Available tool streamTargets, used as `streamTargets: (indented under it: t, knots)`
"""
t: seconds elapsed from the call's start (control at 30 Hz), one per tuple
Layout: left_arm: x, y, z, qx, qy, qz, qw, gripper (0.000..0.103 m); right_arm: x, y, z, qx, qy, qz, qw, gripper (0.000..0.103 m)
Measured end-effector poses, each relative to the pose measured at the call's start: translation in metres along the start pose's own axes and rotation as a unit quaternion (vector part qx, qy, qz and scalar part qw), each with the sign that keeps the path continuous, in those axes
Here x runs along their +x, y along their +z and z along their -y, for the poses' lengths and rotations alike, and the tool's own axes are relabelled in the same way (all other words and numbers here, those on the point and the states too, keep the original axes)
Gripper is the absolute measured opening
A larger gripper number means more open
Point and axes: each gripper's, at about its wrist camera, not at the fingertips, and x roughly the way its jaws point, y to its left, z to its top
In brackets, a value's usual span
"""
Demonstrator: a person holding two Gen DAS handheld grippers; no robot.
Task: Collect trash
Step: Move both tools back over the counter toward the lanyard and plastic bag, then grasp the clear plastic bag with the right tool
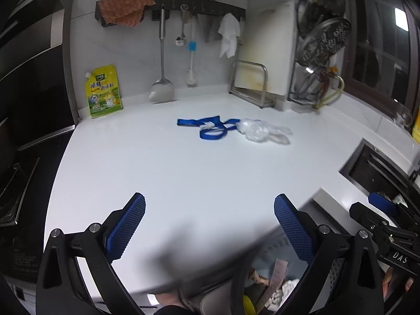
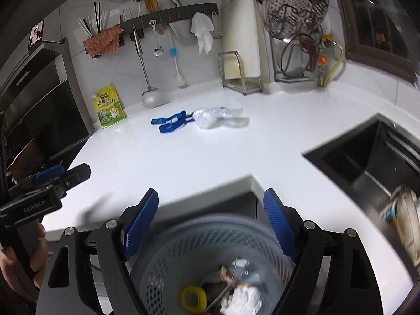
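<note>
A blue strap (image 1: 207, 127) (image 2: 172, 122) and a crumpled clear plastic bag (image 1: 260, 130) (image 2: 215, 117) lie together on the white counter (image 1: 183, 178) (image 2: 210, 152), far from both grippers. My left gripper (image 1: 209, 232) is open and empty above the counter's near edge. My right gripper (image 2: 210, 232) is open and empty, hovering over a grey mesh trash basket (image 2: 183, 252) that holds crumpled paper (image 2: 242, 299), a yellow ring (image 2: 193, 299) and other scraps. The basket also shows in the left wrist view (image 1: 273, 288). The right gripper shows at the left view's right edge (image 1: 386, 218).
A yellow seasoning pouch (image 1: 103, 92) (image 2: 109, 106) leans on the back wall. A spatula (image 1: 162, 89), spoon and brush hang from a rail. A cutting board rack (image 1: 252, 84) and pot lids (image 1: 325, 39) stand at back right. A dark sink (image 2: 372, 157) is on the right, a stove (image 1: 15, 183) on the left.
</note>
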Motion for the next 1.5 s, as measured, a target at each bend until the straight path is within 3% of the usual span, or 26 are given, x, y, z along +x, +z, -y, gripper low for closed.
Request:
streamTargets:
  t: [0.27, 0.67, 0.93, 1.2, 1.4, 1.47, 1.5]
  knots:
    - [0.046, 0.047, -0.021, -0.024, 0.022, 0.017, 0.9993, 0.097, 0.056, 0.058, -0.003, -0.025, -0.001, -0.001, 1.0, 0.079]
    - [0.121, 0.094, -0.032, -0.034, 0.025, 0.003, 0.9991, 0.097, 0.158, 0.123, -0.022, -0.067, -0.005, -0.03, 0.997, 0.079]
    - [0.151, 0.1, -0.036, -0.033, 0.032, -0.009, 0.9989, 0.097, 0.222, 0.139, -0.024, -0.083, -0.036, -0.078, 0.993, 0.079]
    - [0.17, 0.096, -0.038, -0.03, 0.035, -0.035, 0.9983, 0.097, 0.263, 0.14, -0.024, -0.102, -0.064, -0.117, 0.986, 0.079]
    - [0.172, 0.096, -0.041, -0.039, 0.029, -0.045, 0.9978, 0.097, 0.279, 0.139, -0.022, -0.098, -0.061, -0.137, 0.984, 0.078]
    - [0.171, 0.098, -0.04, -0.039, 0.025, -0.046, 0.9979, 0.097, 0.28, 0.139, -0.021, -0.098, -0.058, -0.141, 0.984, 0.075]
    - [0.171, 0.098, -0.039, -0.038, 0.025, -0.046, 0.9979, 0.097, 0.28, 0.139, -0.021, -0.098, -0.057, -0.141, 0.983, 0.066]
